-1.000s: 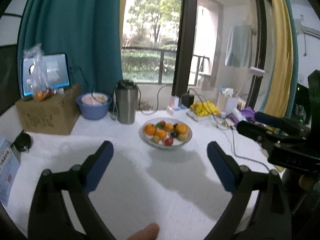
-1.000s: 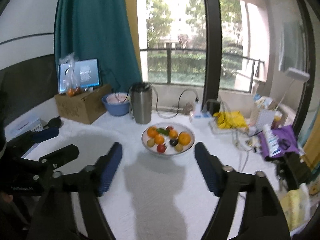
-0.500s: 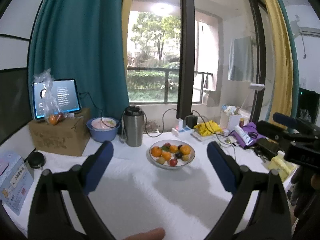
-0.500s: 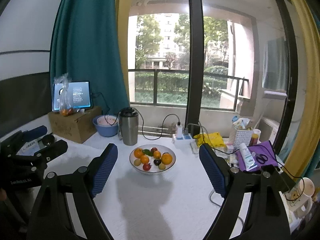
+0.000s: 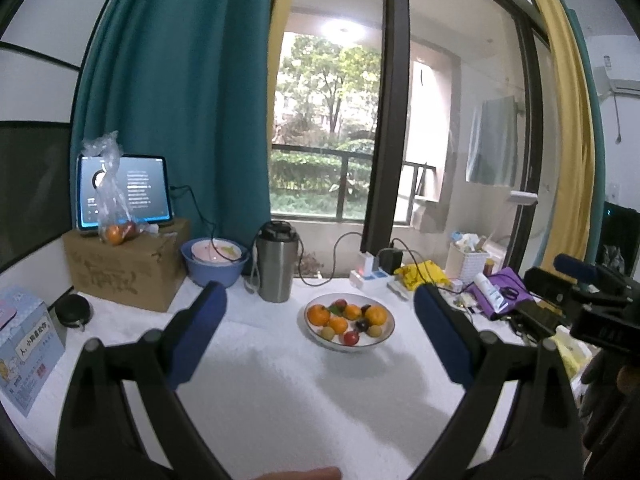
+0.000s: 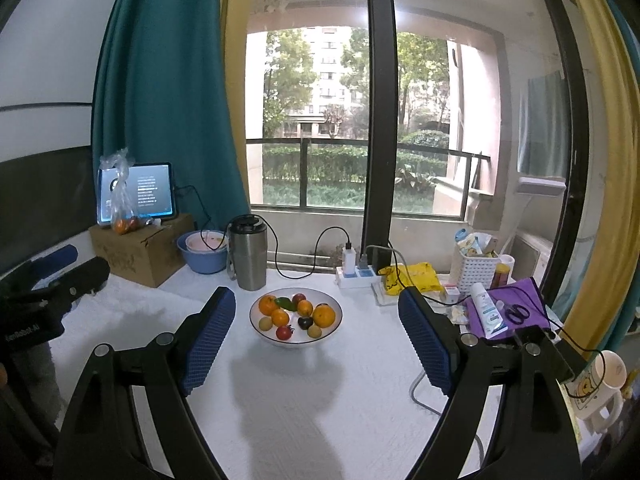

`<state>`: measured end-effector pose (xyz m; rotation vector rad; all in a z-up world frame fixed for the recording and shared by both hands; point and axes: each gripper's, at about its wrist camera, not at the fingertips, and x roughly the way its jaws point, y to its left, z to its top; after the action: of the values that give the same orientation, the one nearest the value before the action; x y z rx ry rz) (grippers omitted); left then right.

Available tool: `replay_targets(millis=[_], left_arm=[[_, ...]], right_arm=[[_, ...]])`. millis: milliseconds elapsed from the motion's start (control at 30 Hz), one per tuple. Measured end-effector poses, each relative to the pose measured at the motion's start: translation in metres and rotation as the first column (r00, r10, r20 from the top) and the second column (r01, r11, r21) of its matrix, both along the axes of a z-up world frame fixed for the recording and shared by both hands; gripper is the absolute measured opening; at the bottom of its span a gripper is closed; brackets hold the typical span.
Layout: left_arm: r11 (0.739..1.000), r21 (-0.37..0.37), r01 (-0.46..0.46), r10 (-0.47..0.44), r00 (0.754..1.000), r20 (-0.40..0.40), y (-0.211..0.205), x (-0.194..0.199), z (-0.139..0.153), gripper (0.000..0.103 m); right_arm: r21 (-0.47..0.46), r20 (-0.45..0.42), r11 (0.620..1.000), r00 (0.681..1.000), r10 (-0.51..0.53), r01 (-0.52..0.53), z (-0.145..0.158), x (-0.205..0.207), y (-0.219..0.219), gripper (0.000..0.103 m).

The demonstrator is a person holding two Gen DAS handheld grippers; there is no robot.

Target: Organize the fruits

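A white bowl [image 5: 383,340] holds several fruits: oranges [image 5: 318,315], a red one [image 5: 351,337], a dark plum and small yellow ones. It stands mid-table, also in the right wrist view [image 6: 335,312]. My left gripper [image 5: 320,308] is open and empty, held well back from the bowl. My right gripper [image 6: 316,306] is open and empty, also back from the bowl. Each gripper shows at the other view's edge.
A steel tumbler [image 6: 248,254], a blue basin [image 6: 200,258] and a cardboard box [image 6: 140,248] with a tablet and a bagged fruit [image 6: 124,222] stand at the back left. A power strip [image 6: 358,276], yellow bag, white basket and purple cloth crowd the right.
Both grippers have pulled back and tilted up from the table. The bowl now looks smaller and lower in view. Both jaws stay open.
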<state>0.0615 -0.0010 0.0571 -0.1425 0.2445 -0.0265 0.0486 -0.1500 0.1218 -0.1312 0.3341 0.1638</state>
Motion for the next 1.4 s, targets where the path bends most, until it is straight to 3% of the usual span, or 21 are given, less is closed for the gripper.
replay_targets(millis=[1400], left_arm=[[0.999, 0.017, 0.033, -0.033, 0.999, 0.016, -0.0073, -0.0024, 0.0012, 0.096]], right_arm=[[-0.002, -0.019, 1.0, 1.0, 0.012, -0.012, -0.0049, 0.0015, 0.002, 0.086]])
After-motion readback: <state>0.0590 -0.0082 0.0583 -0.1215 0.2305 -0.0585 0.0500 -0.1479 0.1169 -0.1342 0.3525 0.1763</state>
